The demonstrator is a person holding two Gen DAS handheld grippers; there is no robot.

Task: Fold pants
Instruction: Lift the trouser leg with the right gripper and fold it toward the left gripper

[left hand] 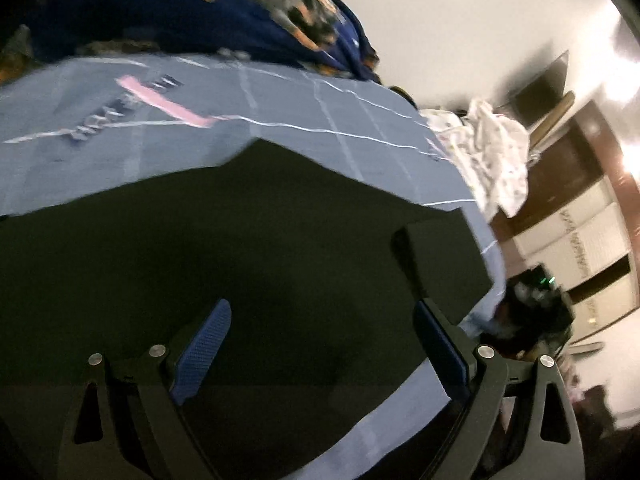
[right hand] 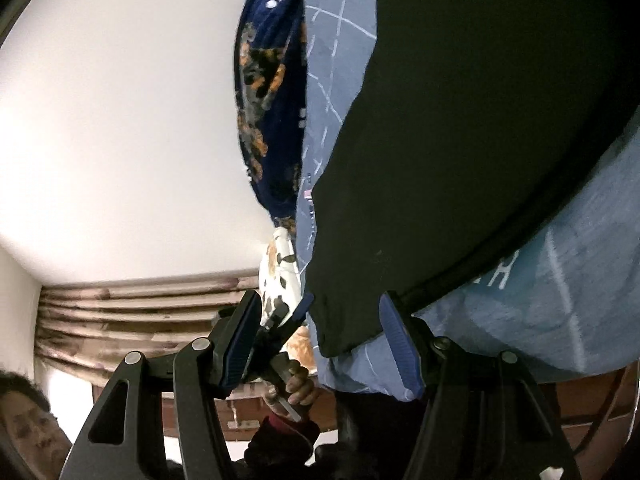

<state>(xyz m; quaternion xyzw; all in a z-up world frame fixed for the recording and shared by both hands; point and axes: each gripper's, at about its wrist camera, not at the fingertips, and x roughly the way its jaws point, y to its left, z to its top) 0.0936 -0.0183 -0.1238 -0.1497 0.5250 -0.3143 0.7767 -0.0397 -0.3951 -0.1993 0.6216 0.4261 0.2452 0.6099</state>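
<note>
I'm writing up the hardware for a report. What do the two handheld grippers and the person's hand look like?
Both the left gripper and the right gripper have matte black angular linkage frames with triangular cut-outs and round silver pivot bolts. Their jaws carry blue ribbed pads. No cables are visible on either. In the right wrist view, the person's hand is bare below a dark maroon sleeve cuff.

Dim, motion-blurred, fisheye-warped, ceiling glare.
</note>
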